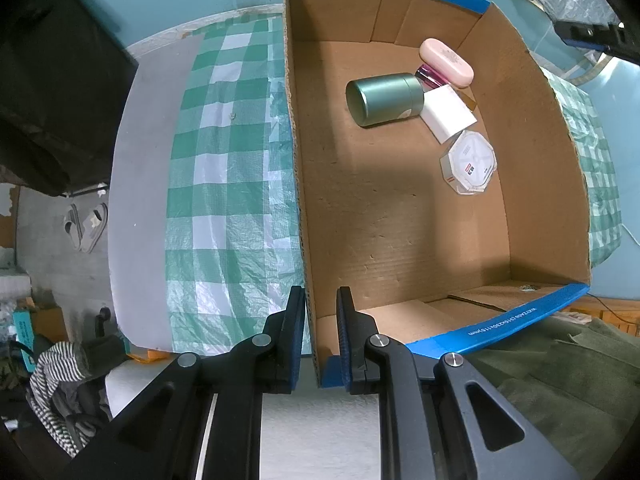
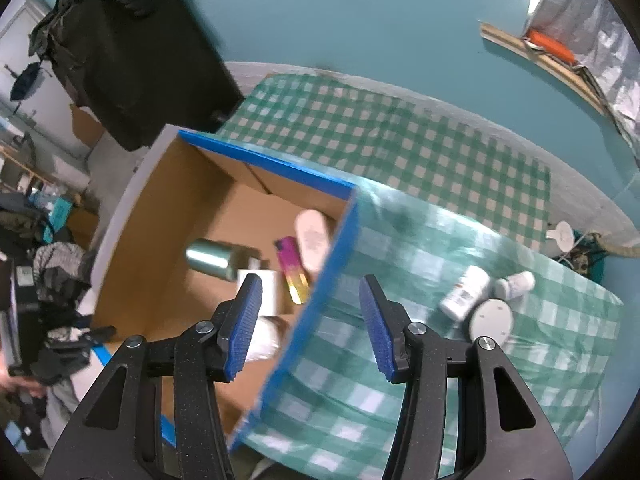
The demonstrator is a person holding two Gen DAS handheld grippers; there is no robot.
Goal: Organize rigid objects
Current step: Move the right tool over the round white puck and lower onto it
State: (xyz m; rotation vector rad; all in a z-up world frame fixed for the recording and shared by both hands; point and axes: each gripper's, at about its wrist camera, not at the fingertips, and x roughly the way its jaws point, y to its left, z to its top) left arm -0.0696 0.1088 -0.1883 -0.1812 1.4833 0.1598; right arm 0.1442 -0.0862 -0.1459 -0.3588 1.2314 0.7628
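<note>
A cardboard box with blue edges point(image 1: 400, 220) stands on the checked tablecloth. In it lie a green tin point(image 1: 384, 98), a pink case point(image 1: 446, 62), a white box point(image 1: 448, 116), a magenta bottle point(image 1: 430, 76) and an octagonal clear container point(image 1: 468, 162). My left gripper point(image 1: 320, 320) is shut on the box's near-left wall at the corner. My right gripper point(image 2: 310, 320) is open and empty above the box's right wall point(image 2: 320, 280). Two white bottles point(image 2: 466, 292) point(image 2: 516, 284) and a white round lid point(image 2: 492, 318) lie on the cloth to its right.
The green-checked tablecloth point(image 2: 400, 152) covers the table; its left strip is bare grey point(image 1: 148, 200). A black cloth-covered object point(image 2: 132, 48) stands at the back left. Clothes and clutter point(image 1: 60, 376) lie on the floor to the left. A small white object point(image 2: 562, 234) sits at the table's right edge.
</note>
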